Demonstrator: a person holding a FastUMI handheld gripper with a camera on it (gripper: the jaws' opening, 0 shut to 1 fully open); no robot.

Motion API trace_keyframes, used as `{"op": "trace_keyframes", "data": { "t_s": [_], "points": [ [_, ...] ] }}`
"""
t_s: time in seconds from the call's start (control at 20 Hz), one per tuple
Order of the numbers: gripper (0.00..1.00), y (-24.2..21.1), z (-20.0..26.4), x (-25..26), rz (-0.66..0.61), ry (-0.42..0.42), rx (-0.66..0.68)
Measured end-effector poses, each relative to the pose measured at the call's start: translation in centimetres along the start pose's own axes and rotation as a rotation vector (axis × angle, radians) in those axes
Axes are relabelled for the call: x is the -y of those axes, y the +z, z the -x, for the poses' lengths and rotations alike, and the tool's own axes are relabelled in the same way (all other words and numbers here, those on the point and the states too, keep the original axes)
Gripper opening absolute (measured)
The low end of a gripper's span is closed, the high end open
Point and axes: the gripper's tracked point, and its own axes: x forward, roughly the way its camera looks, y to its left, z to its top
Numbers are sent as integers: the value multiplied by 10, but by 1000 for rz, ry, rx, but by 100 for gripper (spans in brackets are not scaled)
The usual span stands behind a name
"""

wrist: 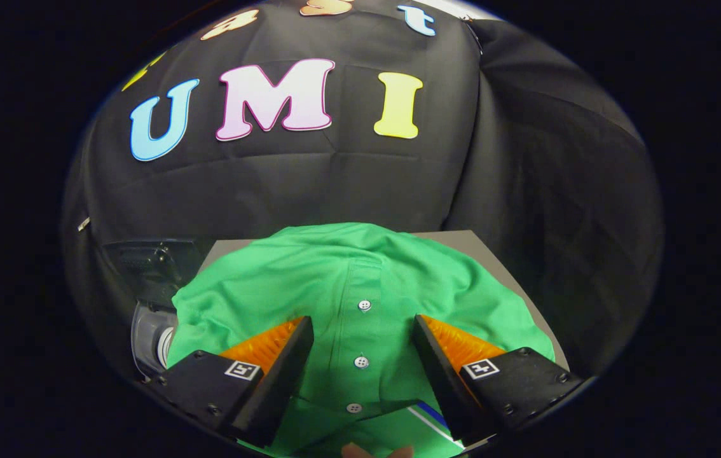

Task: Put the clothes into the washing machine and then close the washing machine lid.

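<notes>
Booth wall: black cloth [348, 184], hangs behind everything, creased, w/ a fold running down on the right side.

Worktop [462, 245]: grey, flat, mostly covered; bare strip shows at far right corner and along the right edge.

Shirt [309, 280]: green, button-front, spread over the worktop, bunched up into a mound at the far side. Placket runs straight toward the tool, w/ three white buttons [364, 305] in a row. Collar end nearest, w/ a blue-and-white stripe [430, 416] just inside the right finger.

Washing machine [154, 331]: grey, round part w/ dark panel above it, left of the worktop, beyond the left finger. Partly hidden by shirt edge; can't tell lid position.

Tool [363, 340]: fingers spread wide, pointing forward and angled down over the shirt. Placket and buttons lie in the gap btw them. Fingers appear above the fabric, not pinching it; contact can't be confirmed. Small square marker on each finger base.

Fingertips [357, 450] of the person: sliver just behind the tool, low centre.
</notes>
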Motion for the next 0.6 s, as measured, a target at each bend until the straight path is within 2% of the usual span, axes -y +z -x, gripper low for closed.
{"op": "trace_keyframes", "data": {
  "t_s": [0.05,0.3,0.35,0.6],
  "points": [
    [99,-5,1,-4,-6,20,-17],
    [19,-4,12,1,15,6,-30],
    [9,2,25,1,-3,7,-35],
    [9,49,69,-7,-47,41,31]
  ]
}}
